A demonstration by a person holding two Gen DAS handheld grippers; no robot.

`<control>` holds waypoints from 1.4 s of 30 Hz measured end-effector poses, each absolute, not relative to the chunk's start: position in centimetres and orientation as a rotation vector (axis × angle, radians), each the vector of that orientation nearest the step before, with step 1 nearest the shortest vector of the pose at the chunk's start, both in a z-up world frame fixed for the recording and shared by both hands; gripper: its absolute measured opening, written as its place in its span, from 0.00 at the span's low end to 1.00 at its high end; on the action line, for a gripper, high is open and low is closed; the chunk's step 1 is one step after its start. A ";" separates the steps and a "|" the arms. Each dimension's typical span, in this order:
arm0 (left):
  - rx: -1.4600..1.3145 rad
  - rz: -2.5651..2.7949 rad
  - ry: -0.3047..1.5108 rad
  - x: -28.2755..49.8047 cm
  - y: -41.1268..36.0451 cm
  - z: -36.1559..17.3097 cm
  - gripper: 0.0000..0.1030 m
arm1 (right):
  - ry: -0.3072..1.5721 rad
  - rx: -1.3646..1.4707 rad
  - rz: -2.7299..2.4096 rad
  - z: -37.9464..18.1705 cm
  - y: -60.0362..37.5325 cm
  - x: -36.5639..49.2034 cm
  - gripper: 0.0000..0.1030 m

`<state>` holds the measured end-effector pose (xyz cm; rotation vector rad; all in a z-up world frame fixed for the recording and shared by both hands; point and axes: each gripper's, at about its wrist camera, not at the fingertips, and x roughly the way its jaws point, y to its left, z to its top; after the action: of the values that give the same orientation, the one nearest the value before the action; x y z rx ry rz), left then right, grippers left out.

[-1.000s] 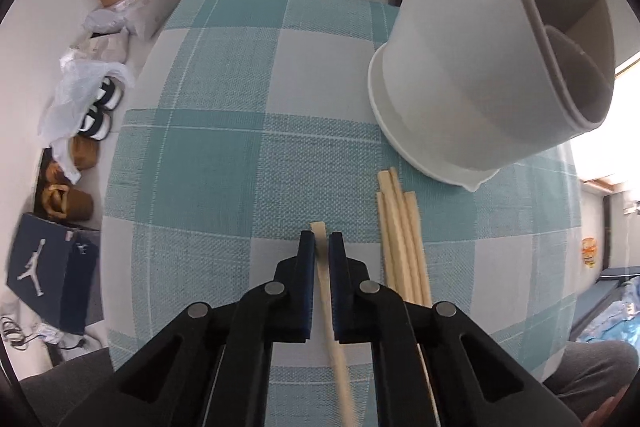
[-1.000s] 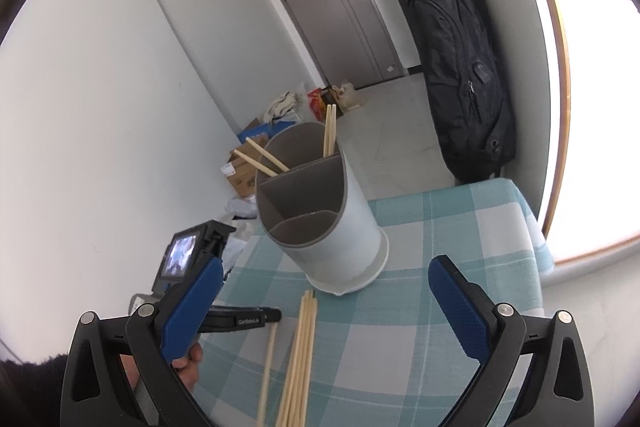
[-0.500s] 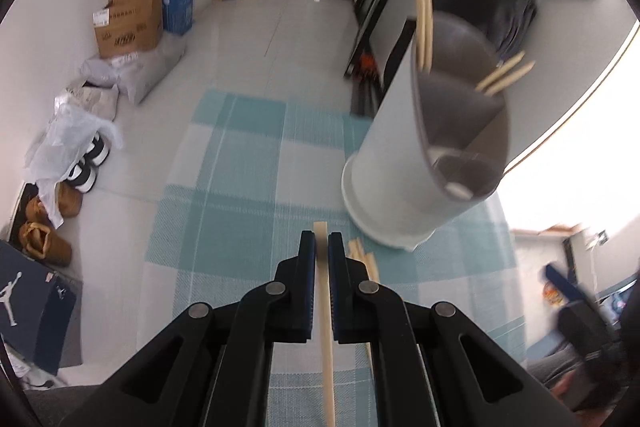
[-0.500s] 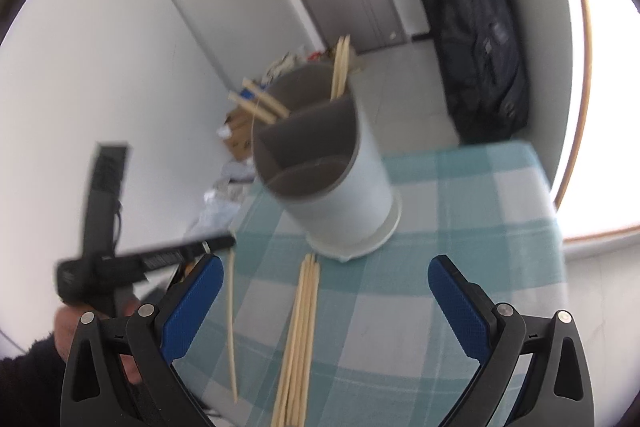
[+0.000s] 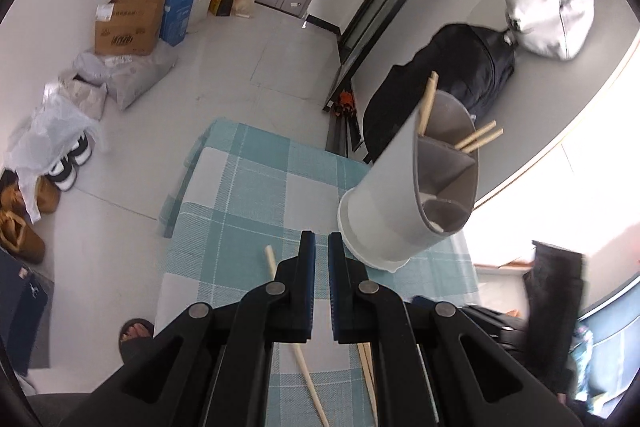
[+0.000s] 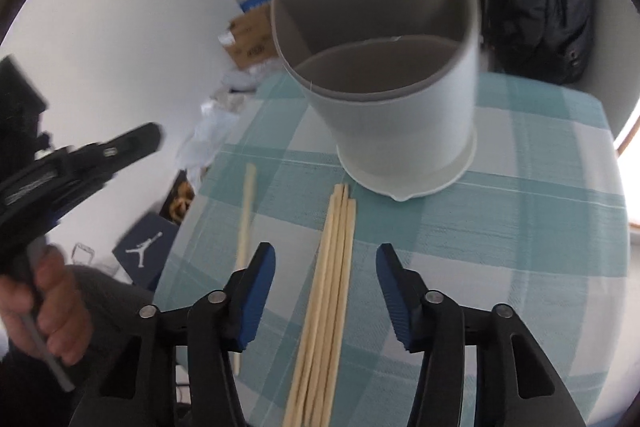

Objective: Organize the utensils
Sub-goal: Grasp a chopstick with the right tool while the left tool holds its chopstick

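The right claw (image 6: 326, 291) has just been closing and straddles the chopstick bundle (image 6: 330, 267), not yet pinching. The sticks run lengthwise toward the holder (image 6: 400, 115). The left claw (image 5: 320, 267) is clenched, empty.

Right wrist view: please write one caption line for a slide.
Blue-padded fingers of the right gripper, closing, straddle a bundle of pale wooden chopsticks before the grey divided holder.

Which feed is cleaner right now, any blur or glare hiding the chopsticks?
Left wrist: sharp centre, window blown out white at right, right gripper smeared dark. Right wrist: motion blur on holder and left gripper; chopstick bundle readable; fisheye bends both.
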<state>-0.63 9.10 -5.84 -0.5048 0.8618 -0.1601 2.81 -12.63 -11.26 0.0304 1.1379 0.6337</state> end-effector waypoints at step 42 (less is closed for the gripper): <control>-0.628 -0.059 1.119 0.1 11.6 -10.9 0.02 | 0.953 0.141 0.628 -7.1 -13.4 2.4 0.03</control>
<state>0.06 11.60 -10.85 -0.6279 1.1192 -0.0588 2.45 -13.43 -7.05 0.1414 0.9526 0.6279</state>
